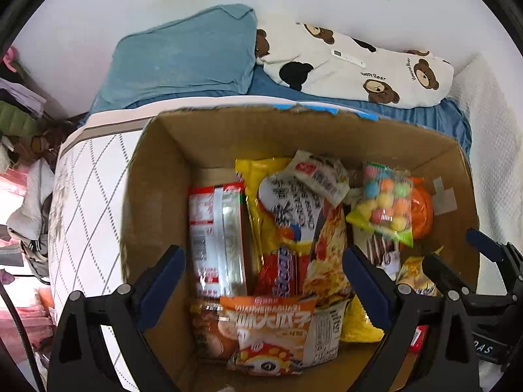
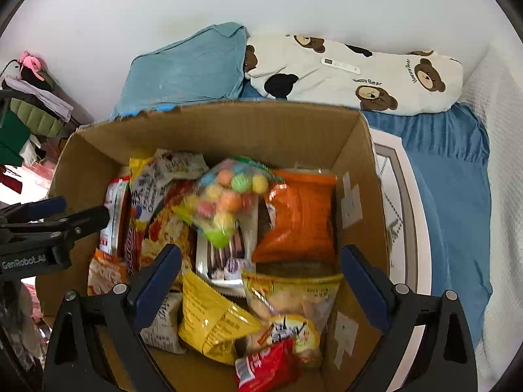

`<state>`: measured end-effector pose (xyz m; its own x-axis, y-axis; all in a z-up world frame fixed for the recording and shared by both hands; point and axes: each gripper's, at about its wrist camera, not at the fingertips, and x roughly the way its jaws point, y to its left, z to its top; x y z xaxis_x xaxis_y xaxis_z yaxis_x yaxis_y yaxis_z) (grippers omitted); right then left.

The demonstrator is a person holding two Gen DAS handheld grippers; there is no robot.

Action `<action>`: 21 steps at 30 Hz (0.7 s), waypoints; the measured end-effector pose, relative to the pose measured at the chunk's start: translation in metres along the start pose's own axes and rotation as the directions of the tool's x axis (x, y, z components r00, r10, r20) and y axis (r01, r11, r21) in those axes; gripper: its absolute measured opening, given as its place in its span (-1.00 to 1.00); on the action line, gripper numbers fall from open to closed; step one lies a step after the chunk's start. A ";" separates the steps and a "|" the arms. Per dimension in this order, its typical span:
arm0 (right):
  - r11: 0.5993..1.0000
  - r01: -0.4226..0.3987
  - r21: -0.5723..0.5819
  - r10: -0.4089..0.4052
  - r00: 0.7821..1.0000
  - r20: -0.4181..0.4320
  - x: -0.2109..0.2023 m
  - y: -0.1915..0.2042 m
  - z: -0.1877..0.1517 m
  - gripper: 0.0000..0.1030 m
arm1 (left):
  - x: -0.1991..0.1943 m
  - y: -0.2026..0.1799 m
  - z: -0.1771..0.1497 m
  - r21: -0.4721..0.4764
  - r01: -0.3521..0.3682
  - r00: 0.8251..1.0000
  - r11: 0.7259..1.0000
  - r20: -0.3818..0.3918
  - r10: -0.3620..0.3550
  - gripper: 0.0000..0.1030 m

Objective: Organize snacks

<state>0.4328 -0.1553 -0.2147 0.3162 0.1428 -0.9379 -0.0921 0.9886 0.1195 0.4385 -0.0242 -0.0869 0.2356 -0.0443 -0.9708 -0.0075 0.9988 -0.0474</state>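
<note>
Left-wrist view, left to right: a quilted mattress edge (image 1: 88,202) adjoins the open cardboard box (image 1: 153,176), which rests on the bed. The left gripper (image 1: 261,281) hangs over the box with its jaws wide apart, clamped on nothing. Between and below its blue-padded fingers (image 1: 163,277) lie a red-and-silver packet (image 1: 215,228), a yellow noodle bag (image 1: 287,209) and, nearest the camera, an orange seed packet (image 1: 271,330). Beyond the right-hand finger sits a clear bag of coloured candy balls (image 1: 384,202), and at the frame's far right the other gripper is visible. Right-wrist view, left to right: the left gripper's fingers enter from the left edge over the box wall (image 2: 78,163). The right gripper (image 2: 260,281) likewise stands over the box with jaws spread and empty. The candy bag (image 2: 225,196) lies ahead of it, between the fingers' lines; an orange packet (image 2: 300,215) lies toward the right finger. A yellow pouch (image 2: 212,320), a pale biscuit bag (image 2: 294,297) and a small red packet (image 2: 268,366) lie directly beneath. Behind the box are a blue pillow (image 2: 186,68) and a bear-print pillow (image 2: 359,75).
</note>
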 end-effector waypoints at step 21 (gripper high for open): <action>1.000 0.013 0.022 -0.016 0.990 0.141 -0.078 -0.005 -0.076 0.96 | -0.067 -0.012 -0.079 -0.026 -0.039 0.980 0.999 0.194 0.044 0.90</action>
<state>0.3367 -0.1754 -0.1668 0.4476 0.1327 -0.8843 -0.0672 0.9911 0.1147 0.3459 -0.0344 -0.0403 0.4191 0.0039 -0.9079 -0.0425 0.9990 -0.0153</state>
